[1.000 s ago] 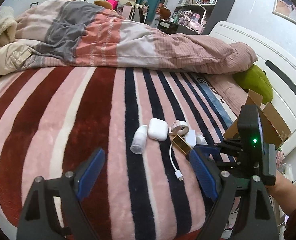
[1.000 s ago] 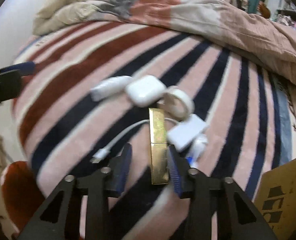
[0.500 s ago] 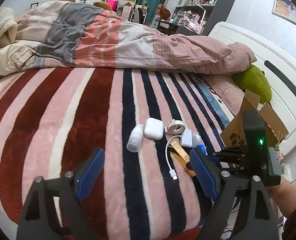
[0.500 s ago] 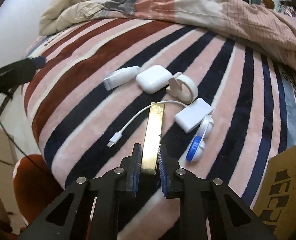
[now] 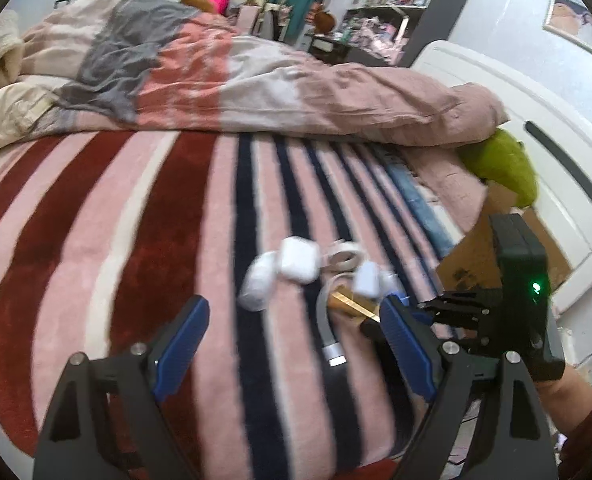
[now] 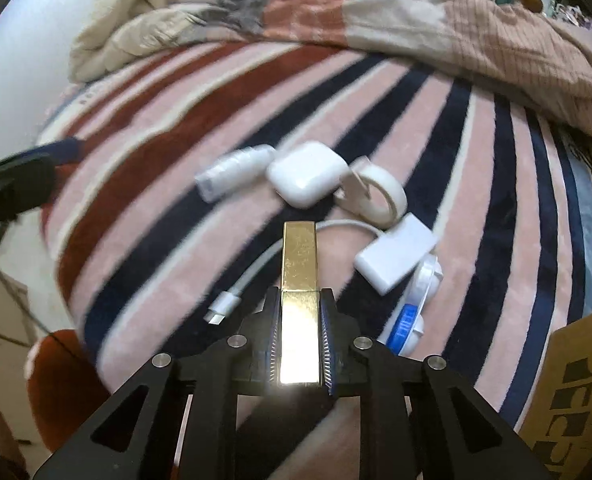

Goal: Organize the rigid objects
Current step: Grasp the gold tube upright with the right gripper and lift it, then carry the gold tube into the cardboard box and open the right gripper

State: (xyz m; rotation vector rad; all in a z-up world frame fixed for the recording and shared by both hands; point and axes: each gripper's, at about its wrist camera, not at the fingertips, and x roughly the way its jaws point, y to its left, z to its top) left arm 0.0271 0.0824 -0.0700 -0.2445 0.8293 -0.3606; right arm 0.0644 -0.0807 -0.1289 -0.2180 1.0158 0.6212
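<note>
My right gripper (image 6: 299, 344) is shut on a gold rectangular bar (image 6: 299, 264) and holds it just above the striped blanket; the bar also shows in the left wrist view (image 5: 349, 304). Beyond it lie a white earbud case (image 6: 305, 178), a small white bottle (image 6: 232, 172), a tape roll (image 6: 375, 192), a white charger block (image 6: 395, 258) with its cable (image 6: 236, 296), and a blue-and-white round case (image 6: 409, 320). My left gripper (image 5: 292, 338) is open and empty, short of the pile.
A cardboard box (image 6: 575, 392) stands at the bed's right edge, also in the left wrist view (image 5: 471, 264). A rumpled duvet (image 5: 256, 84) covers the far half of the bed. A green plush (image 5: 503, 168) lies by the white headboard.
My right gripper has closed on the gold bar and lifted its near end off the blanket. The left gripper has drifted slightly closer to the pile.
</note>
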